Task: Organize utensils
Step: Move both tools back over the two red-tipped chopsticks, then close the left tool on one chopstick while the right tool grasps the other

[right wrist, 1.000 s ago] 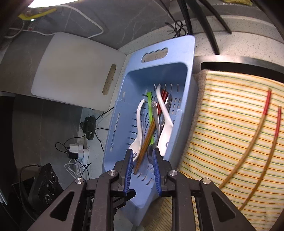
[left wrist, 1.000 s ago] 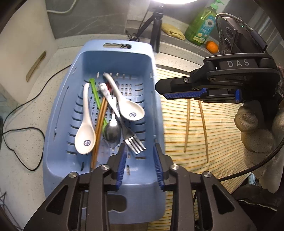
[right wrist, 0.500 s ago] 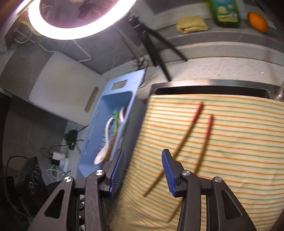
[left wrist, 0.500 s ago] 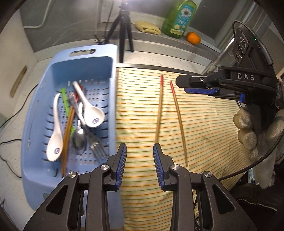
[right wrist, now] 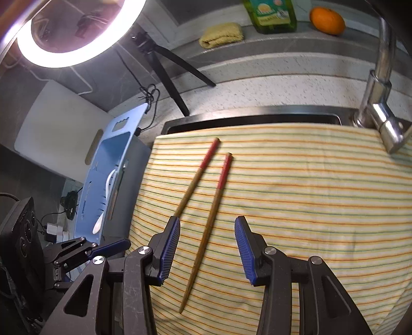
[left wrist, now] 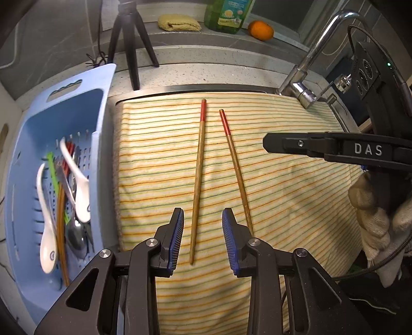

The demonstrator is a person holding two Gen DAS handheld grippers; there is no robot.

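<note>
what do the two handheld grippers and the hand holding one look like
Both grippers are matte black with silver screws and ribbed blue pads. The left gripper shows two angular fingers; the right gripper matches, its side marked DAS in white, a black cable trailing below. The hand wears a pale knitted glove.

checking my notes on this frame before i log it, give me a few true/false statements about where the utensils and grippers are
1. Two chopsticks lie on the striped cloth. True.
2. The white spoons lie on the cloth. False: they are in the blue basket.
3. The left gripper grips a chopstick. False: its jaws are open above the cloth.
4. The right gripper holds nothing. True.
5. An orange sits on the ledge behind the sink. True.
</note>
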